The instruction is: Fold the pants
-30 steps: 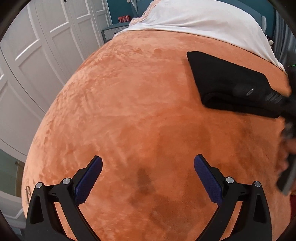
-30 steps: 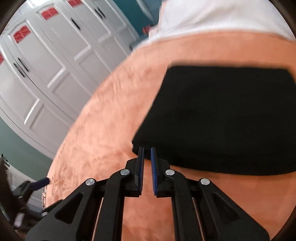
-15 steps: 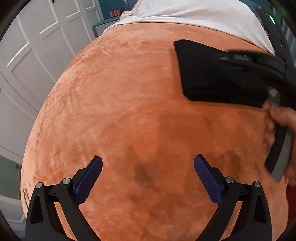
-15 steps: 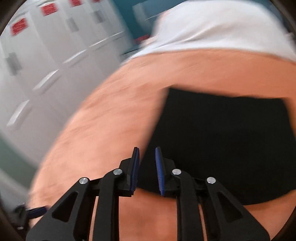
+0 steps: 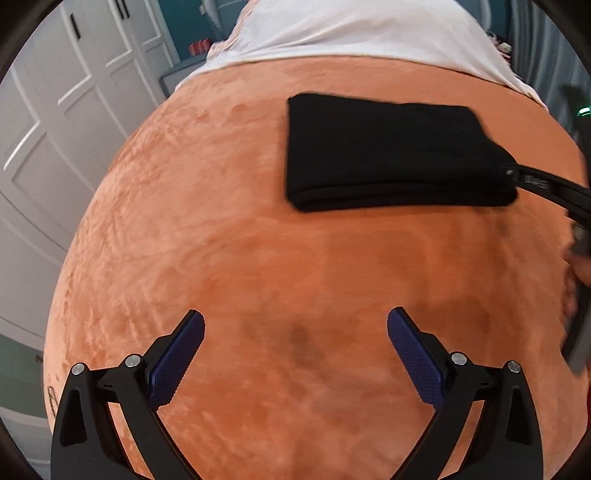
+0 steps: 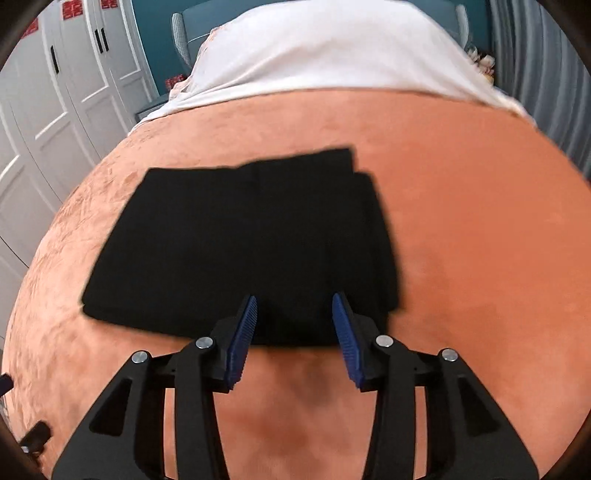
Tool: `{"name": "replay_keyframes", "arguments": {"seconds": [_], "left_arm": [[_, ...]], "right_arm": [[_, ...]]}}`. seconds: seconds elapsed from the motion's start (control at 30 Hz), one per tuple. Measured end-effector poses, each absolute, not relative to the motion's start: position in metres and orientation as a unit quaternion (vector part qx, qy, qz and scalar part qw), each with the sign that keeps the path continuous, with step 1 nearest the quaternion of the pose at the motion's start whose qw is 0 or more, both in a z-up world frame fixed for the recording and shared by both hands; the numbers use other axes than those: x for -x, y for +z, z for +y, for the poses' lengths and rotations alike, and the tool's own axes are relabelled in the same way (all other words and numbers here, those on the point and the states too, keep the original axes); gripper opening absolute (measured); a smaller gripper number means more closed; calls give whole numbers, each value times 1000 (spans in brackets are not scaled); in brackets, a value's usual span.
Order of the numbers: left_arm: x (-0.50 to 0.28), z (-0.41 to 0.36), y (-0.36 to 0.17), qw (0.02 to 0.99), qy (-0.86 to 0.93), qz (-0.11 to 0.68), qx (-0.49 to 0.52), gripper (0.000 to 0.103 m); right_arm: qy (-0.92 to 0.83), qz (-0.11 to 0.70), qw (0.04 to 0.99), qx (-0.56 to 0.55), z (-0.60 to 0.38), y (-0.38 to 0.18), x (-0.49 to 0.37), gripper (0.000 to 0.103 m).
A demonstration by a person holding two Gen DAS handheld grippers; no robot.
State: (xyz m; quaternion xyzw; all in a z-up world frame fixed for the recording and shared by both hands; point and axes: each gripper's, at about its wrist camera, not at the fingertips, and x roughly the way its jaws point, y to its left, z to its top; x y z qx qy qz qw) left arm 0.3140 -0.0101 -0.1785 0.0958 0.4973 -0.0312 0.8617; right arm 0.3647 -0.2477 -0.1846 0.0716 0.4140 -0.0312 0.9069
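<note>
The black pants (image 6: 243, 243) lie folded into a compact rectangle on the orange blanket (image 6: 461, 221). They also show in the left wrist view (image 5: 388, 151), at the upper right. My right gripper (image 6: 295, 314) is open and empty, its blue pads just over the near edge of the pants. In the left wrist view the right gripper's black body (image 5: 546, 184) reaches the pants' right end. My left gripper (image 5: 295, 339) is open and empty, over bare blanket well short of the pants.
A white sheet (image 6: 332, 55) covers the far end of the bed. White wardrobe doors (image 5: 55, 129) stand to the left. A teal wall (image 6: 159, 22) is behind. The blanket's left edge (image 5: 74, 258) drops off toward the floor.
My right gripper has opened from shut and shifted right along the near edge of the pants. The left gripper has stayed open and tilted a little toward the pants.
</note>
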Motion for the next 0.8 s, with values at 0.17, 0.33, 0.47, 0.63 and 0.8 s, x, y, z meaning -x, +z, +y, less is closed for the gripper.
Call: {"name": "replay_keyframes", "arguments": {"seconds": [0.17, 0.33, 0.47, 0.63, 0.8], "left_arm": [[-285, -33, -150, 870, -48, 480, -103, 98], [-239, -48, -114, 884, -65, 453, -98, 98], [-201, -52, -90, 895, -74, 432, -85, 98], [-149, -55, -63, 908, -101, 401, -73, 98], [-99, -58, -48, 915, -102, 379, -97, 98]], "right_arm": [[-40, 358, 929, -86, -261, -133, -264, 77], [-79, 348, 929, -100, -265, -115, -191, 85], [-97, 333, 930, -118, -273, -96, -136, 87], [-115, 308, 939, -103, -260, -71, -83, 89], [-137, 281, 947, -74, -245, -51, -38, 93]]}}
